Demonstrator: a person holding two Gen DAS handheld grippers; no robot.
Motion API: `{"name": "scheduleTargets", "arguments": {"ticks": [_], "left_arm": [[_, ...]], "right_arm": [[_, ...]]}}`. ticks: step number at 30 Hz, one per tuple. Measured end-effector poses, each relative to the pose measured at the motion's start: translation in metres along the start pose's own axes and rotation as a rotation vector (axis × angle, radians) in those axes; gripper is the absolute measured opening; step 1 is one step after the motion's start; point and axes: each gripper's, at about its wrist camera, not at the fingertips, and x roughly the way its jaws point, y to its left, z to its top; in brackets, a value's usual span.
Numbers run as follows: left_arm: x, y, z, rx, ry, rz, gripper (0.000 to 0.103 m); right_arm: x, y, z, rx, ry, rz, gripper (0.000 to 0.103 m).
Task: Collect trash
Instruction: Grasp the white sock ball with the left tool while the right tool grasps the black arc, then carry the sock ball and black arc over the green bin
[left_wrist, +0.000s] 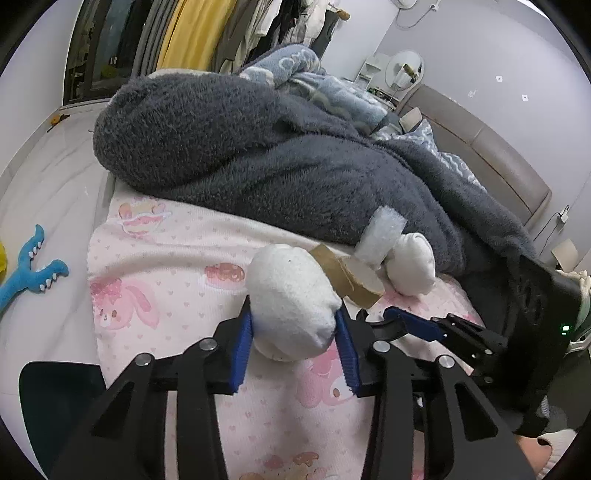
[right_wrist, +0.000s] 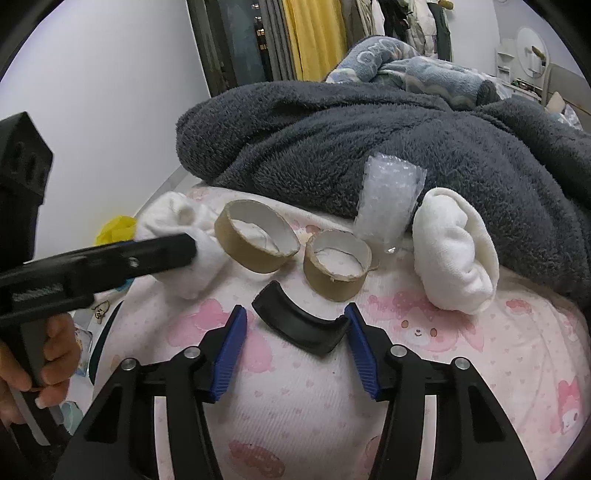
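A: Trash on the bed (right_wrist: 295, 424): a black curved scrap (right_wrist: 303, 325), two tape cores (right_wrist: 255, 240) (right_wrist: 338, 269) and a bubble-wrap strip (right_wrist: 388, 206) beside the grey blanket (right_wrist: 332, 129).

B: The left gripper (left_wrist: 295, 332) already pinches a soft white wad (left_wrist: 291, 302).

A: The right gripper (right_wrist: 297, 345) stands spread around the scrap, one pad at its end. It looks light, stiff and smooth; best gripped across the middle.
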Motion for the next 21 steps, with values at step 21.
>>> {"name": "scheduleTargets", "arguments": {"ticks": [21], "left_arm": [[-0.032,0.014,0.0,0.005,-0.029,0.078,0.041]], "right_arm": [[0.016,0.0,0.005,0.025,0.036,-0.034,0.046]]}}
